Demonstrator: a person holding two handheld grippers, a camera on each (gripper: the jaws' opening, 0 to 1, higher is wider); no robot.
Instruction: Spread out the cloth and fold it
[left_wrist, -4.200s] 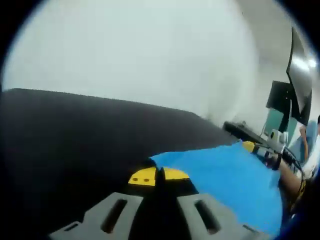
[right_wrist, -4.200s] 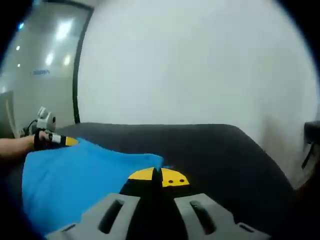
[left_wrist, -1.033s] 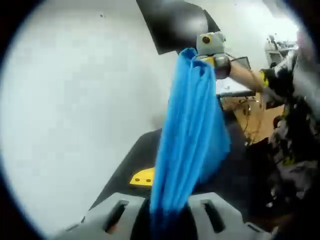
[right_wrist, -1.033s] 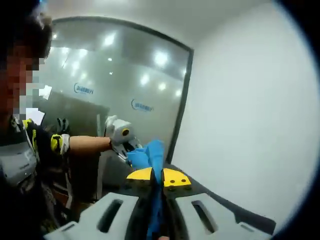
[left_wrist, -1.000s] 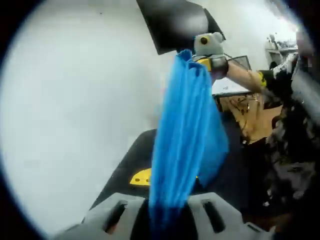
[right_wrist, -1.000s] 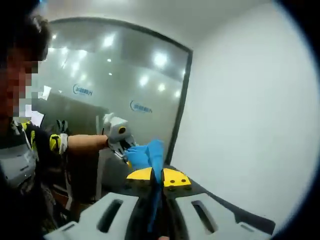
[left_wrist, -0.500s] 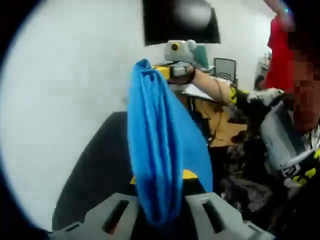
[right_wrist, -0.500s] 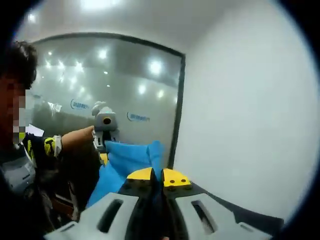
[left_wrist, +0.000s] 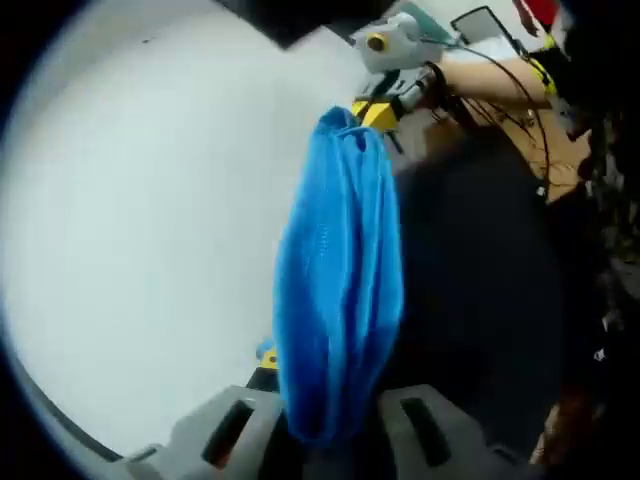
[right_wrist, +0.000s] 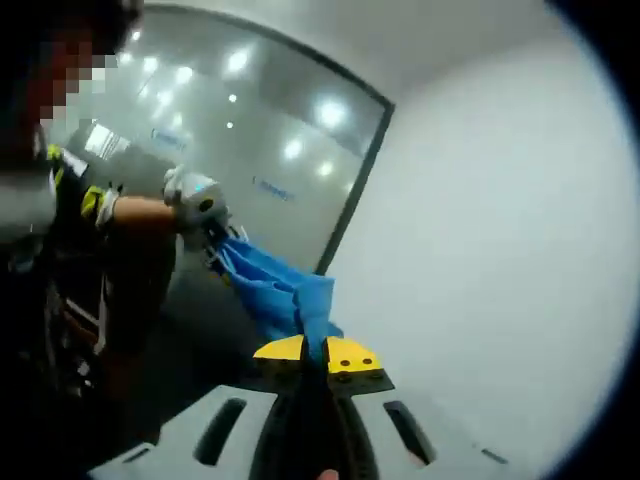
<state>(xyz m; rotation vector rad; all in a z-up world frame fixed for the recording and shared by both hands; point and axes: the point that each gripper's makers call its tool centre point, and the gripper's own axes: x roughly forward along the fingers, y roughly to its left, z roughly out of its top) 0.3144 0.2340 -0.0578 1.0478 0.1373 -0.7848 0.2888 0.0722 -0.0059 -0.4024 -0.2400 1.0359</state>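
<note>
**Cloth held in the air between two grippers**

Hanging stretched between the two grippers, the blue cloth (left_wrist: 340, 270) is bunched into a long, narrow band, off the dark table (left_wrist: 480, 290). In the left gripper view its near end sits between the grey jaws of the left gripper (left_wrist: 318, 425), which are closed on the fabric; only one yellow tip peeks out beside the folds. From there the cloth's long axis runs straight ahead of the jaws to its far end, pinched in the yellow tips of the right gripper (left_wrist: 372, 110), held by a hand (left_wrist: 450, 80).

In the right gripper view the right gripper (right_wrist: 315, 352) has its yellow tips pressed together on a corner of the cloth (right_wrist: 285, 290). The band runs ahead and to the left of the tips, up to the left gripper (right_wrist: 210, 232), carried by a bare forearm (right_wrist: 140, 210). A white wall (right_wrist: 500, 250) lies to the right of the tips, a glass partition (right_wrist: 270, 150) beyond them.
</note>
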